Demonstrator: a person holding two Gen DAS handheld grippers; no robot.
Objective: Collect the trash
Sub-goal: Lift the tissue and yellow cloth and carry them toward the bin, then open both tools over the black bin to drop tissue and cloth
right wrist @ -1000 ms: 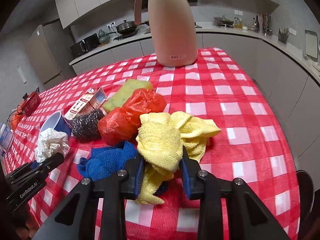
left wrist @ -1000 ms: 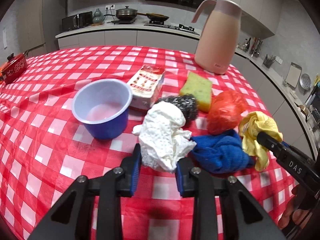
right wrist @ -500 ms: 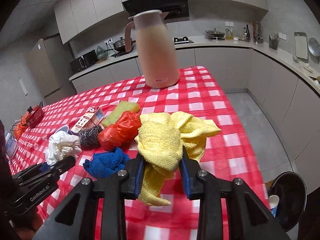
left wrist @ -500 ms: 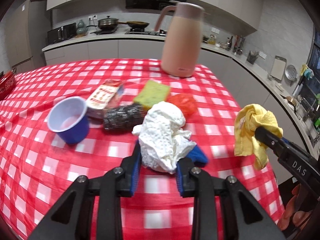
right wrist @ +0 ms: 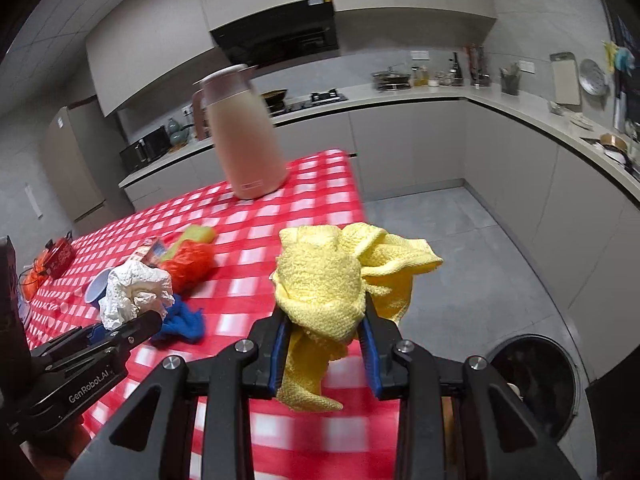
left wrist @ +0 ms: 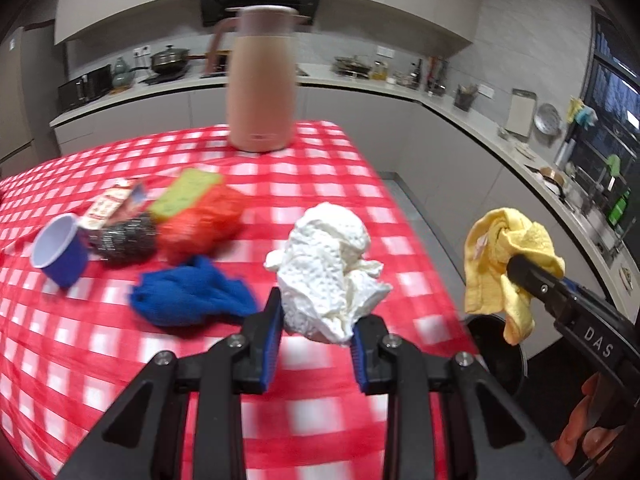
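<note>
My left gripper (left wrist: 316,322) is shut on a crumpled white paper towel (left wrist: 330,268), lifted above the red checked table (left wrist: 280,400) near its right edge. My right gripper (right wrist: 325,334) is shut on a bunched yellow cloth (right wrist: 320,280), held past the table's edge. From the left wrist view the yellow cloth (left wrist: 506,256) hangs over a round black bin (left wrist: 498,354) on the floor. The same bin (right wrist: 538,376) shows at lower right in the right wrist view. The white paper towel (right wrist: 134,292) also appears there at the left.
On the table lie a blue cloth (left wrist: 188,298), an orange plastic bag (left wrist: 200,224), a steel scourer (left wrist: 126,238), a green sponge (left wrist: 186,192), a small carton (left wrist: 110,204) and a blue cup (left wrist: 60,254). A tall pink jug (left wrist: 262,80) stands at the far edge. Kitchen counters run behind.
Both grippers have swung right and risen a little, carrying the paper towel and yellow cloth away from the pile toward the table's right edge. The floor bin has come into view.
</note>
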